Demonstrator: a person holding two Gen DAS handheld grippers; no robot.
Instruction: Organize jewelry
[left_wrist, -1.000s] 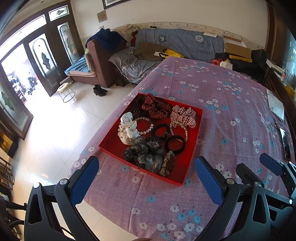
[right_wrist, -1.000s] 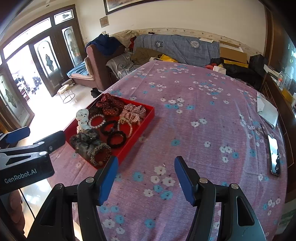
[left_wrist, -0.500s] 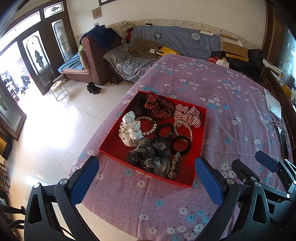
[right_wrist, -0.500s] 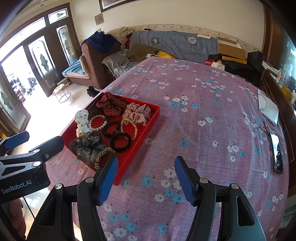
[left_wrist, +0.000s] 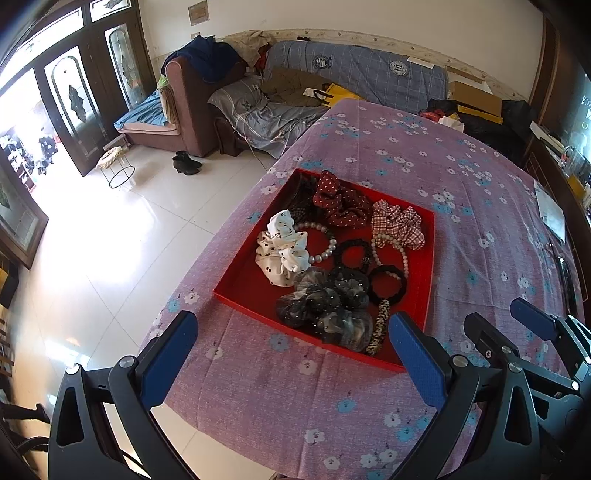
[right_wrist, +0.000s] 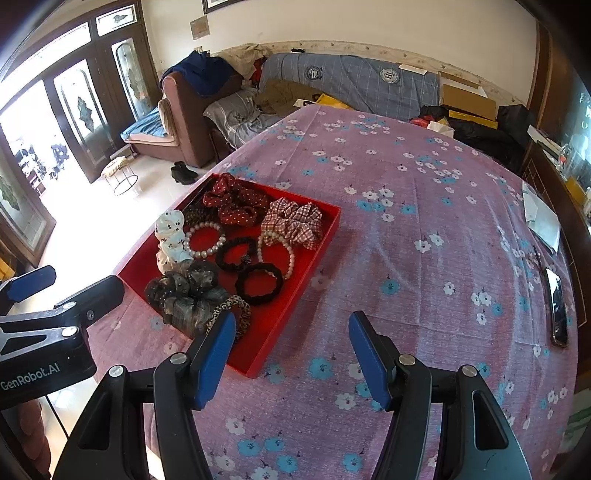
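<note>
We see the tray (right_wrist: 325, 236) on the tabletop (right_wrist: 424, 229) near its left edge, scrunchies (right_wrist: 291, 221) and bracelets (right_wrist: 207, 240) inside; a phone (right_wrist: 557, 306) lies far right.

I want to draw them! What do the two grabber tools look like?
Each tool, left and right, has a black frame with triangular cut-outs, silver screws and two flat blue finger pads. The left one carries white "GenRobot.AI" lettering.
</note>
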